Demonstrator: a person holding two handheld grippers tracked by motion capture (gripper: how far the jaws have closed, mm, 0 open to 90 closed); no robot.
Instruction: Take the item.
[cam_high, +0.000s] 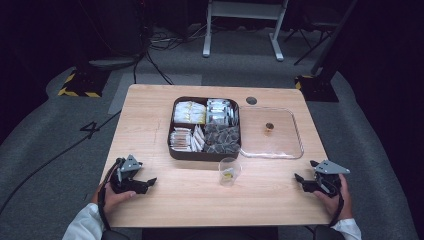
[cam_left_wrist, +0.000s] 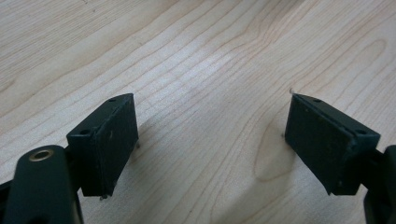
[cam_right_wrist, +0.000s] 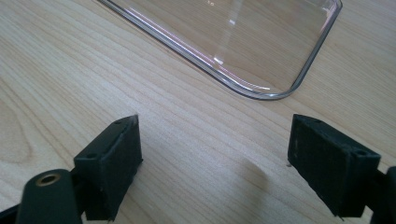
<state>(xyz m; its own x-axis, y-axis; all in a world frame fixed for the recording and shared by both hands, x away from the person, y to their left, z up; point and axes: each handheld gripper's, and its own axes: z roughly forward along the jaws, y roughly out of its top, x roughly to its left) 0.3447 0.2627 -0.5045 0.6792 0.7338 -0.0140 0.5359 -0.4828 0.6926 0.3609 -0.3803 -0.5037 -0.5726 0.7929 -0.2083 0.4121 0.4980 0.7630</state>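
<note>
Room: dark, black surrounds on all sides. Floor (cam_high: 45, 125): grey carpet, marked "4" (cam_high: 91, 129) left of the table (cam_high: 150, 107). Table: light wood, rectangular, grommet hole (cam_high: 251, 100) near its far edge. White frame legs (cam_high: 242, 25) beyond. Black stand bases at far left (cam_high: 82, 82) and far right (cam_high: 315, 85), yellow-black hazard tape. Cables (cam_high: 160, 45) across floor.

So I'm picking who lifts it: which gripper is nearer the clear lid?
Right. The right gripper sits just below the clear lid's near right corner; the left gripper is far across the table, beyond the cup.
</note>
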